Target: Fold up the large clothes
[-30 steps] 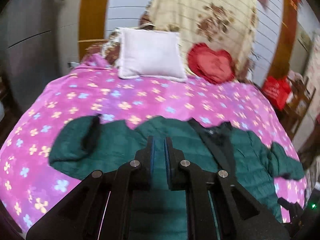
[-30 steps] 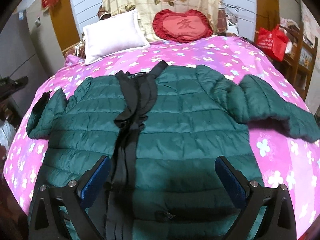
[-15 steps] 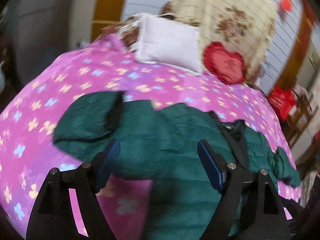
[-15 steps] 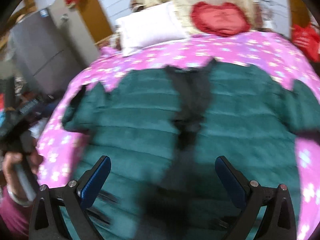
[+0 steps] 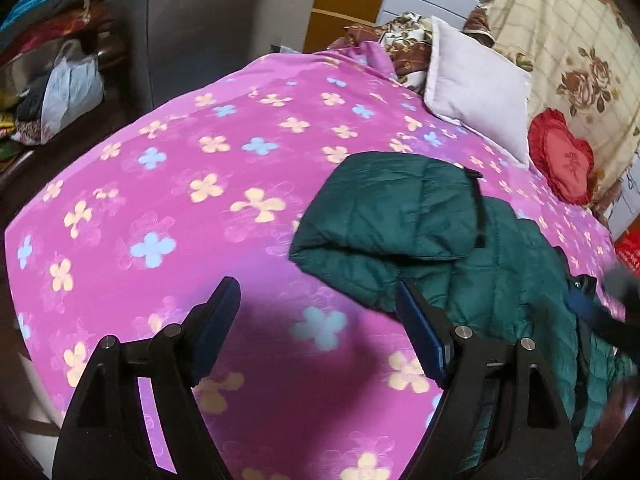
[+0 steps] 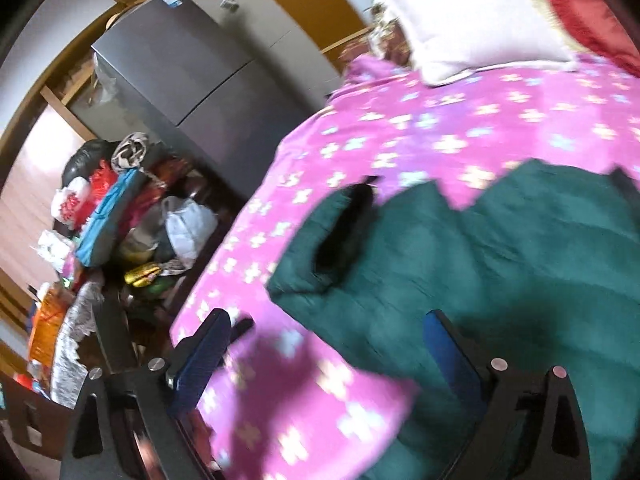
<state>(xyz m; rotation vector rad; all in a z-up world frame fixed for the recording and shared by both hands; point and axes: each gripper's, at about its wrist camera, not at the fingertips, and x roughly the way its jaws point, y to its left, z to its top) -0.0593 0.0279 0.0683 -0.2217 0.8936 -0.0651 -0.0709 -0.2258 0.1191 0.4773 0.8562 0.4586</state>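
A dark green puffer jacket lies spread on the pink flowered bedspread. Its left sleeve is bent back on itself, the black cuff lining showing. My left gripper is open above bare bedspread, its right finger just short of the sleeve's near edge. In the right wrist view, which is blurred by motion, the jacket fills the right side and the sleeve cuff lies ahead. My right gripper hangs over the jacket's left edge, jaws wide and closing, with no cloth pinched between them.
A white pillow and a red heart cushion lie at the head of the bed. Left of the bed stand a grey cabinet and a heap of bags and clothes. The bed's left edge is close.
The left gripper went from shut to open and swung left and down, from the jacket body to beside the sleeve. The right gripper swept left from the jacket front to its left edge.
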